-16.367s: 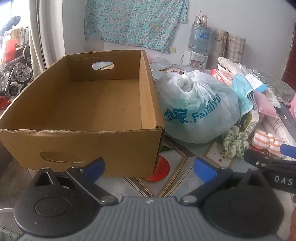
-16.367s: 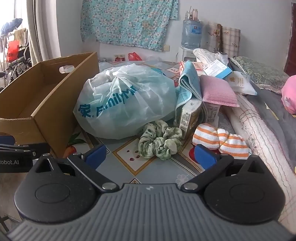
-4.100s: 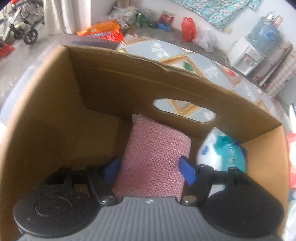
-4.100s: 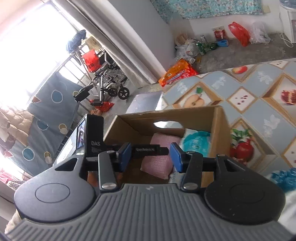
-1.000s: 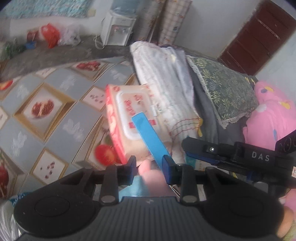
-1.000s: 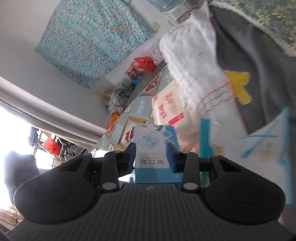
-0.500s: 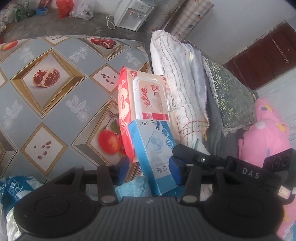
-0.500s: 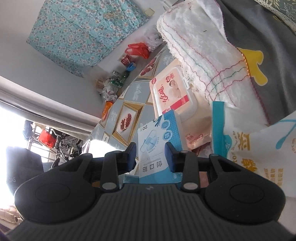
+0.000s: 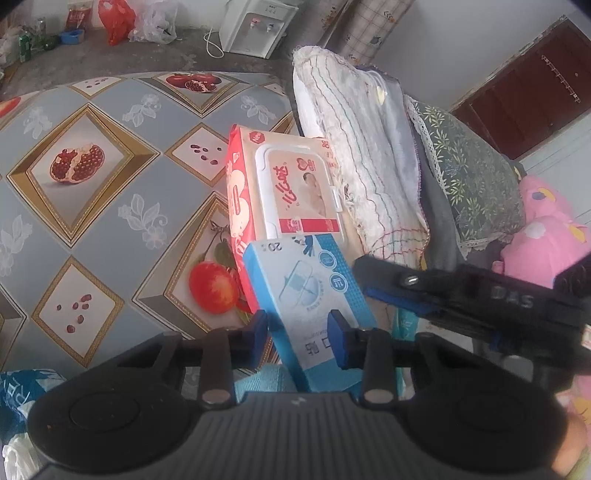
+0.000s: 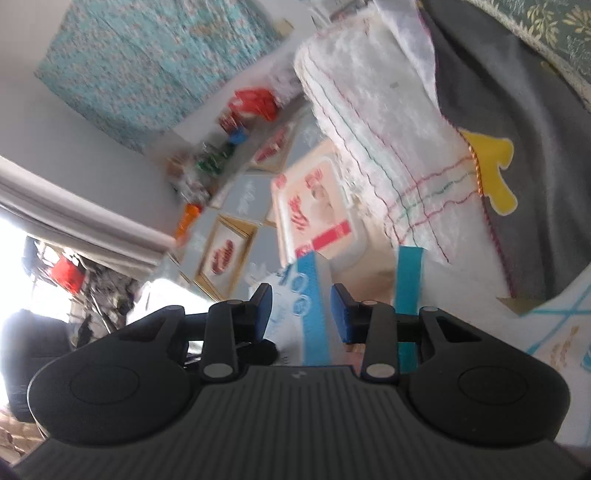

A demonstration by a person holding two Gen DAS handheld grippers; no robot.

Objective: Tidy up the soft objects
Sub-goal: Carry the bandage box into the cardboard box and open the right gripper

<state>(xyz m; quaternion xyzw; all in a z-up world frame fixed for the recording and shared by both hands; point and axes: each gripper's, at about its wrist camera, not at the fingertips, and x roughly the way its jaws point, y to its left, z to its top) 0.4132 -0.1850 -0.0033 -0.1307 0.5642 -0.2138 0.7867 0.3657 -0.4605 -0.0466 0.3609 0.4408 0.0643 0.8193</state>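
Blue-and-white printed carton (image 9: 310, 291), tilted, left tool (image 9: 298, 325) just closed onto it, right tool (image 10: 301, 301) clamping it.

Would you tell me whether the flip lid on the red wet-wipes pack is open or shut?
Shut. On the red wet-wipes pack, the white flip lid lies flat in its frame, with no raised edge in the left wrist view.

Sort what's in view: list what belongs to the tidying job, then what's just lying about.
Job:
- blue-and-white pack, between both grippers' fingers
- left gripper
- right gripper
- red wipes pack
- folded white towel

Lying about:
- water dispenser
- red bag
- pink plush
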